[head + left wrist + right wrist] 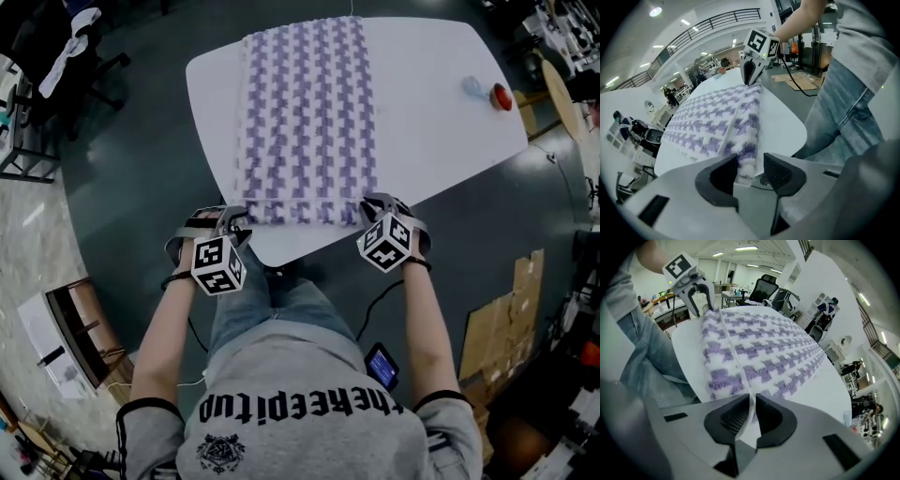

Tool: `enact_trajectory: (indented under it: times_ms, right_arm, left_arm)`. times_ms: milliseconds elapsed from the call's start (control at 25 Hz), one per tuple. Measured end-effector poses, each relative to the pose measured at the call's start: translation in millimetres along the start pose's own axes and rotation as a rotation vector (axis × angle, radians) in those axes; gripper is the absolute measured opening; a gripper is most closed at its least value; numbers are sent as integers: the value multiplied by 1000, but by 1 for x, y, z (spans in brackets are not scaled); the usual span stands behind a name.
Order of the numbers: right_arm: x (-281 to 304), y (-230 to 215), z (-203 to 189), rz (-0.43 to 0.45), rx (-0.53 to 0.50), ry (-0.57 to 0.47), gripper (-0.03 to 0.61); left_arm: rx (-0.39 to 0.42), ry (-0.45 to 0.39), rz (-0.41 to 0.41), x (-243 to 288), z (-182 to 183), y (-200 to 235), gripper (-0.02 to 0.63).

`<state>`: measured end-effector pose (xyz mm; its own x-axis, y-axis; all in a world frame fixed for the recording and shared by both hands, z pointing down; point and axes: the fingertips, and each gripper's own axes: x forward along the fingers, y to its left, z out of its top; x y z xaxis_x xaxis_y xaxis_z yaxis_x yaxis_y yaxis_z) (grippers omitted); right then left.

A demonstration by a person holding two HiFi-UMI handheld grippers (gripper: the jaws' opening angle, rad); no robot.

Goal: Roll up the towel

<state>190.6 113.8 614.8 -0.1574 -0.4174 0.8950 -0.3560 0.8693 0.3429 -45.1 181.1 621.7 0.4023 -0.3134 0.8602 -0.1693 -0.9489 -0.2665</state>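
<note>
A purple-and-white patterned towel [305,112] lies lengthwise on the white table [441,103], with its near edge turned over into a low roll [747,117]. My left gripper [234,217] is at the roll's near left end. Its jaws [750,161] stand open around the roll's end, with a gap beside the right pad. My right gripper [375,204] is at the near right end. It [751,401] is shut on a thin white fold of the towel [759,348]. Each gripper shows in the other's view: the right gripper [749,75] and the left gripper [699,298].
A red object [502,97] and a pale blue one [473,87] sit at the table's far right corner. The person's legs are against the near table edge. A dark chair [56,56] stands to the left, and flat cardboard [502,328] lies on the floor to the right.
</note>
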Motion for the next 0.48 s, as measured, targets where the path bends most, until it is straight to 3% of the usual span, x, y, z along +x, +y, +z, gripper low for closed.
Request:
enact_trajectory:
  times_ms: [160,280,480]
  right_arm:
    - [-37,-7,9,-7,47,-102,101]
    - [-59,3,15,-3,25,-165,107]
    - [-22,44,-11,62,-137,-39,137]
  left_arm:
    - [-9,19,-3,3,-2,6,146]
    - [-28,20,0,6,-4,12,101]
    - [-50,17,-12,5,-4,13,86]
